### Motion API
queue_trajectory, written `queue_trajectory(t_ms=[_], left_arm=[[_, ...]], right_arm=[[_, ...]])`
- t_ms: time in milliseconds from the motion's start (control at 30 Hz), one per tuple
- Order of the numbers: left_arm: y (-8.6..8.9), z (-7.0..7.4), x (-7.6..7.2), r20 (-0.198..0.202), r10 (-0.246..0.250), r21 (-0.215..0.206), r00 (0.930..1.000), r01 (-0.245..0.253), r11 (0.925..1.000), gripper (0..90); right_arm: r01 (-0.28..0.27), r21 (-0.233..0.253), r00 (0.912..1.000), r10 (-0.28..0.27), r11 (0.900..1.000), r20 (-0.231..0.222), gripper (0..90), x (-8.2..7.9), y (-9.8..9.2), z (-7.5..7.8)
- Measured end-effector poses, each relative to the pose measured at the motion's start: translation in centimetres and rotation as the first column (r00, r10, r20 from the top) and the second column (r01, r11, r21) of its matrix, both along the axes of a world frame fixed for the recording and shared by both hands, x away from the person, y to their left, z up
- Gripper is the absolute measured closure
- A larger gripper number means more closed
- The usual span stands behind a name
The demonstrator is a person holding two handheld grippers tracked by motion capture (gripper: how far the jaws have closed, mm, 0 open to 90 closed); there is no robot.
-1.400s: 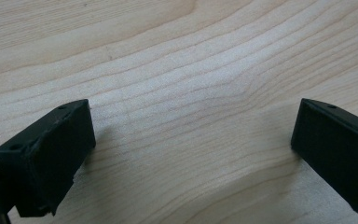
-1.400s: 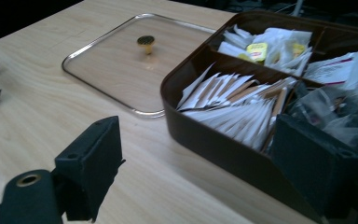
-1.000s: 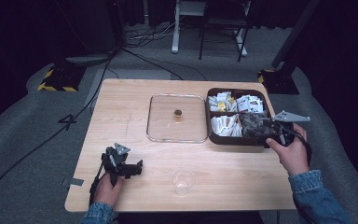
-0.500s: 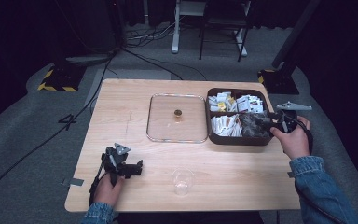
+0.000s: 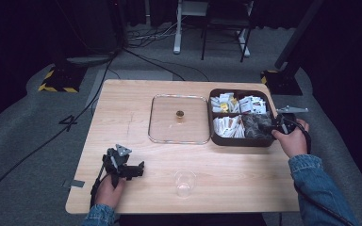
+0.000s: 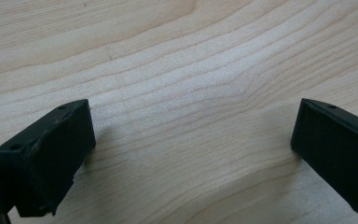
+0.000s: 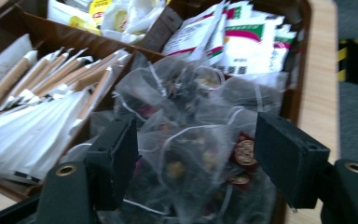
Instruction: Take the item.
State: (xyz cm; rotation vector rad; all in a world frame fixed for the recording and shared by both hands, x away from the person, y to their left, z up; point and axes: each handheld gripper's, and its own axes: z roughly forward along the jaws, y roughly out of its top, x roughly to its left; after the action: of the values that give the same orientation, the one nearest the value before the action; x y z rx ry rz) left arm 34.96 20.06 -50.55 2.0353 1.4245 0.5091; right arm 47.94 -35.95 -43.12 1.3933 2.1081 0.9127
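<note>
Your right gripper (image 7: 193, 154) hangs with jaws apart over the mesh tea bags (image 7: 191, 116) in the box's (image 5: 239, 140) near right compartment. You're picking one: lower, close on a single bag. Your left gripper (image 6: 191, 154) rests agape on the bench (image 5: 136, 117).

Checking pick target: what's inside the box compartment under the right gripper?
Mesh tea bags with dried flowers fill it, between the open right gripper jaws. The compartment floor beneath is covered.
</note>
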Motion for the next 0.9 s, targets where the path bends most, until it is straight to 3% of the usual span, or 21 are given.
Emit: queue_trajectory(t_ms=[167,433,567,700,900], left_arm=[[0.0,0.0,0.0,0.0,0.0,-0.001,1.0,0.0,1.0,0.0],[0.0,0.0,0.0,0.0,0.0,0.0,1.0,0.0,1.0,0.0],[0.0,0.0,0.0,0.0,0.0,0.0,1.0,0.0,1.0,0.0],[0.0,0.0,0.0,0.0,0.0,0.0,1.0,0.0,1.0,0.0],[0.0,0.0,0.0,0.0,0.0,-0.001,1.0,0.0,1.0,0.0]], right_arm=[[-0.026,-0.007,0.9993,0.026,1.0,-0.026,38.5,0.05,0.42,-0.46],[-0.077,-0.087,0.9966,0.074,0.993,-0.037,59.2,0.1,0.75,-0.55],[-0.096,-0.13,0.9948,0.09,0.987,-0.047,63.8,-0.01,0.91,-0.56],[-0.103,-0.141,0.9939,0.096,0.985,-0.055,70.9,-0.15,0.96,-0.58],[-0.09,-0.118,0.9958,0.087,0.989,-0.028,72.0,-0.41,0.74,0.0]])
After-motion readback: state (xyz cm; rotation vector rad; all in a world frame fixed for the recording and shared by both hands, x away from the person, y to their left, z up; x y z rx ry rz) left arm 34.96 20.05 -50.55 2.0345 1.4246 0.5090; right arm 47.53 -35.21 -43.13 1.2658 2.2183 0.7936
